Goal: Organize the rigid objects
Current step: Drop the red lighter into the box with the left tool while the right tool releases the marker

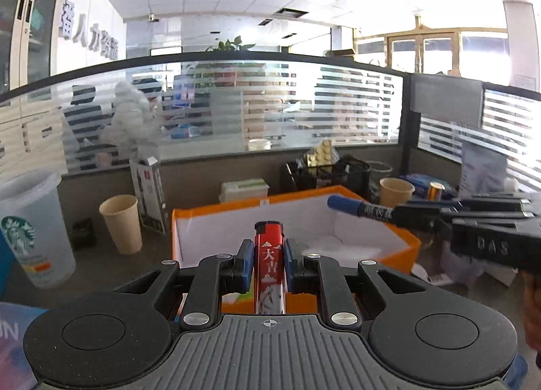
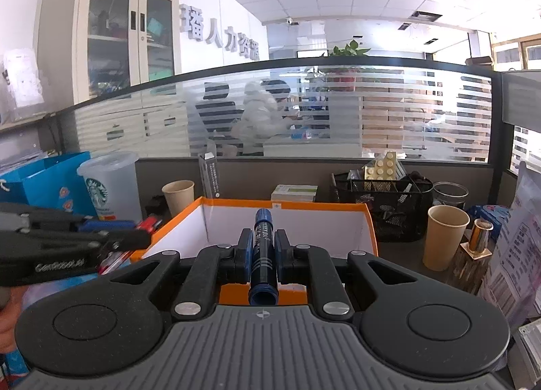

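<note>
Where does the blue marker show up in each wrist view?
Left wrist: blue marker at right of centre, held by the right gripper, over the orange box.
Right wrist: blue marker at centre.
Shared landmark: the orange box.

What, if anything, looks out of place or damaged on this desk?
Nothing stands out. The left gripper holds a red lighter and the right gripper a blue marker, both near the open orange box. No spill or damage is visible.

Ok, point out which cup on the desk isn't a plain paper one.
The translucent plastic cup with the green logo and a lid, at the far left beside the blue bag. The other two, left paper cup and right paper cup, are plain tan, open-topped.
</note>
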A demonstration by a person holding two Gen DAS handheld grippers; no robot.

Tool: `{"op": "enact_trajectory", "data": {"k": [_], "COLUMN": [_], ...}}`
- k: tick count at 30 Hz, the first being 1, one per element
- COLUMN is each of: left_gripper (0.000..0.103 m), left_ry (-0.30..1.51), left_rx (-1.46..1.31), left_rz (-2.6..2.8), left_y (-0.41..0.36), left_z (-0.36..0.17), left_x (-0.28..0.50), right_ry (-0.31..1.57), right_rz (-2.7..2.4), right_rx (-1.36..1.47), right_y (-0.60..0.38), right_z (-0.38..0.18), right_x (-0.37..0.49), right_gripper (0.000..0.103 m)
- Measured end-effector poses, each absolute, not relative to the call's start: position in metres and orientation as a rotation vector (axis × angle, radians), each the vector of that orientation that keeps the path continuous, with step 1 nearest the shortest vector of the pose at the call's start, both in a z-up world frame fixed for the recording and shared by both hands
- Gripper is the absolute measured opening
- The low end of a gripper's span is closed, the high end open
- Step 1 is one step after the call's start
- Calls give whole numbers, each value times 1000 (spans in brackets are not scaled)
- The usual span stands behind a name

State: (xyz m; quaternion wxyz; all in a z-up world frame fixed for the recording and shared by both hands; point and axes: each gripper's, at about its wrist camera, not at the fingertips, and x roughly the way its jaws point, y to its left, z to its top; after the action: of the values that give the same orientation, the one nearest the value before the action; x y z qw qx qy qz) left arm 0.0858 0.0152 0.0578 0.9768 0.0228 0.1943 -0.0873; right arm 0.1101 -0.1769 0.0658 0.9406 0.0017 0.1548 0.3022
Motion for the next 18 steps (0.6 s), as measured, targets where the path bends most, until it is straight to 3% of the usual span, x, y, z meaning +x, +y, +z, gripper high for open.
{"op": "enact_trajectory", "data": {"k": [18], "left_gripper": [17], "left_ry": [535], "left_rx": [12], "left_rz": [-149], "left_y": [16], "left_z": [11], "left_x": [169], "right_ry": [419], "right_rz": [642], "right_rx": [-4], "right_y": [-154], "right_z": [36], "right_x": [181], "right_gripper": [12]}}
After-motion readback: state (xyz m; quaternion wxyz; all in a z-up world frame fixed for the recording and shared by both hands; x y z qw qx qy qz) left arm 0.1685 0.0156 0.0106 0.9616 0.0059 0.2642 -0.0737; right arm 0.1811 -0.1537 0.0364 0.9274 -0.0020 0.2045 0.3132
